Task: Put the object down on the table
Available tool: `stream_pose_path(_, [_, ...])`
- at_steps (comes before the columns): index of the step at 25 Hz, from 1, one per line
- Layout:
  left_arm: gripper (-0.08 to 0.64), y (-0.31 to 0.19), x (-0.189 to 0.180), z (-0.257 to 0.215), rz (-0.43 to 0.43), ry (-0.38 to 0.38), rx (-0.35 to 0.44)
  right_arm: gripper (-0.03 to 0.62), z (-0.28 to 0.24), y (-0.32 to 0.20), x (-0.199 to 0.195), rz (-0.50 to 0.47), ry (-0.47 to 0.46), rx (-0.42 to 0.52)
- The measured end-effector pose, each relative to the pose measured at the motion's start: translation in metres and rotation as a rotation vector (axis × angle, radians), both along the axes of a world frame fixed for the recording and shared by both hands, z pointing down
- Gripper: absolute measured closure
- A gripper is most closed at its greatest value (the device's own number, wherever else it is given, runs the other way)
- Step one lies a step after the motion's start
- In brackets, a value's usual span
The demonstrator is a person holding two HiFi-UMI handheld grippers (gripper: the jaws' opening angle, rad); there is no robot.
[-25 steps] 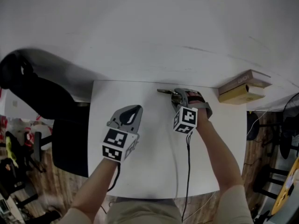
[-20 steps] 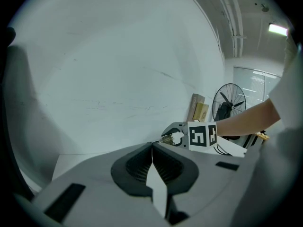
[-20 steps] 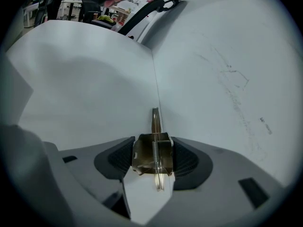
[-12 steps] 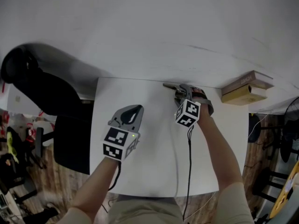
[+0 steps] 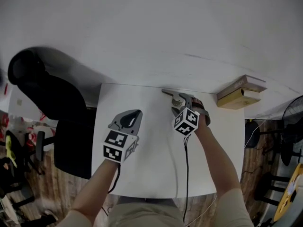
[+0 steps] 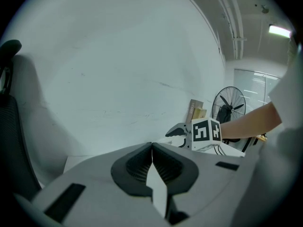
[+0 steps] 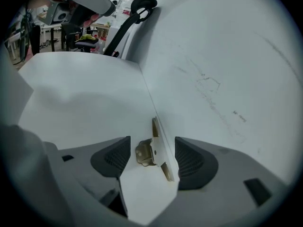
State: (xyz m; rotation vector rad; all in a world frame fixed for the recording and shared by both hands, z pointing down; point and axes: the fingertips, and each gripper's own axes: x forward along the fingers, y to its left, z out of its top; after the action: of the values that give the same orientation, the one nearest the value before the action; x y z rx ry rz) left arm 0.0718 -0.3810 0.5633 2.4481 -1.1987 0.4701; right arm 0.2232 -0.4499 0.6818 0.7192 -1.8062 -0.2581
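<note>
A small flat metal bracket with a brass-coloured catch (image 7: 156,150) lies on the white table (image 7: 85,93) at its back edge, close to the wall. In the head view the bracket (image 5: 171,96) shows just beyond my right gripper (image 5: 178,105). My right gripper (image 7: 151,155) has a jaw on either side of the bracket. Its jaws are opening, and there is a gap between each pad and the metal. My left gripper (image 5: 137,113) hovers over the table's left middle. The left gripper (image 6: 152,145) is shut with nothing in it.
Two stacked books (image 5: 239,92) lie at the table's back right corner. A black office chair (image 5: 47,103) stands to the left of the table. A floor fan (image 6: 228,105) is off to the right. A white wall runs directly behind the table.
The right gripper stays at the table's back edge by the bracket, and the left gripper keeps its place. Only the head camera has shifted slightly.
</note>
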Motion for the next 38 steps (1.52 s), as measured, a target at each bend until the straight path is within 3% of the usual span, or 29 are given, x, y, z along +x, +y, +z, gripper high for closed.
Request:
stream_pose_path(3, [0.54, 0.005, -0.002, -0.014, -0.003, 0.005, 0.017, 0.305, -0.027, 0.008, -0.001, 0.037, -0.049, 0.042])
stream_pose_path(16, [0.54, 0.043, -0.002, -0.082, 0.019, 0.034, 0.103, 0.465, -0.173, 0.077, -0.004, 0.28, -0.535, 0.174])
stream_pose_path(28, [0.538, 0.095, -0.004, -0.154, 0.068, 0.036, 0.229, 0.546, -0.274, 0.158, 0.0, 0.41, -0.916, 0.295])
stream_pose_path(38, [0.538, 0.134, -0.022, -0.196, 0.081, 0.041, 0.306, 0.571, -0.333, 0.215, 0.002, 0.404, -1.078, 0.374])
